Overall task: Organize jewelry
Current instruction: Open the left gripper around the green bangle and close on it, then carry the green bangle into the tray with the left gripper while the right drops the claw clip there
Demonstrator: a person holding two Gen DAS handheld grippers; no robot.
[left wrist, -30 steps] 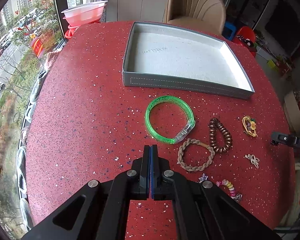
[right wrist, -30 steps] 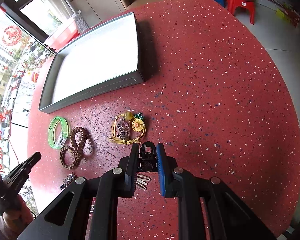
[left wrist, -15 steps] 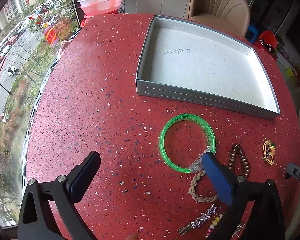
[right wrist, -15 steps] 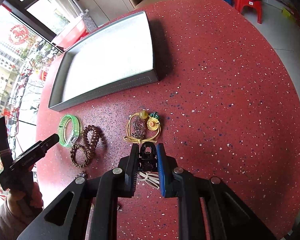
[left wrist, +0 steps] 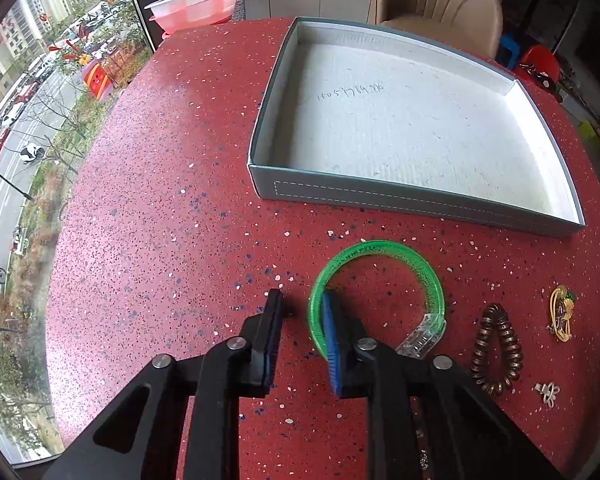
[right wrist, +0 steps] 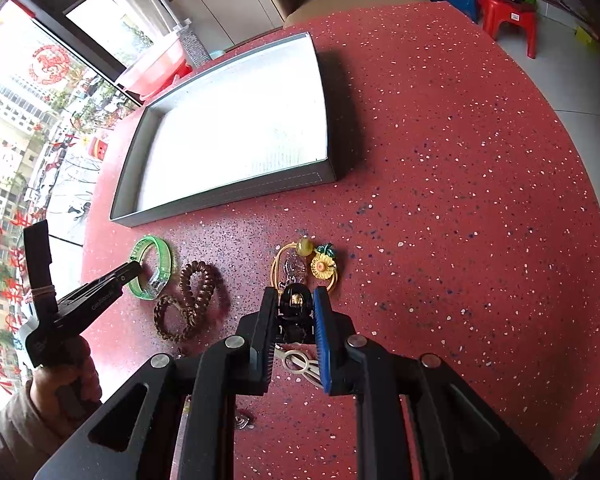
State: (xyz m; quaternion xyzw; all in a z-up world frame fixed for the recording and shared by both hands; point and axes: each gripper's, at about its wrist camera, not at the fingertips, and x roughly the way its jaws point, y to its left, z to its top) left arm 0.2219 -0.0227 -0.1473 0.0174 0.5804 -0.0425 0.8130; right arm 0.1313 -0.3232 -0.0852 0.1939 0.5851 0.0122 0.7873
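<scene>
A green translucent bangle (left wrist: 380, 246) lies on the red speckled table in front of the empty grey tray (left wrist: 380, 196). My left gripper (left wrist: 302, 296) straddles the bangle's left rim: the blue-padded finger stands inside the ring against the rim, and the other finger is outside with a gap. Its jaws are closing and not pressing from both sides. The right wrist view shows the left gripper (right wrist: 134, 270) at the bangle (right wrist: 164, 256). My right gripper (right wrist: 296, 292) is shut on a small black hair clip (right wrist: 296, 306), held just above the table.
A brown bead bracelet (left wrist: 496, 352), a braided rope bracelet (right wrist: 172, 320), a yellow cord with a sunflower charm (right wrist: 320, 266) and a white knot clip (right wrist: 300, 362) lie near the front. A pink bowl (left wrist: 196, 4) and a beige chair (left wrist: 436, 0) stand beyond the table's far edge.
My left gripper went from shut to wide open, then narrowed, sinking toward the green bangle until its fingers straddle the rim. The right gripper stays shut on the black clip.
</scene>
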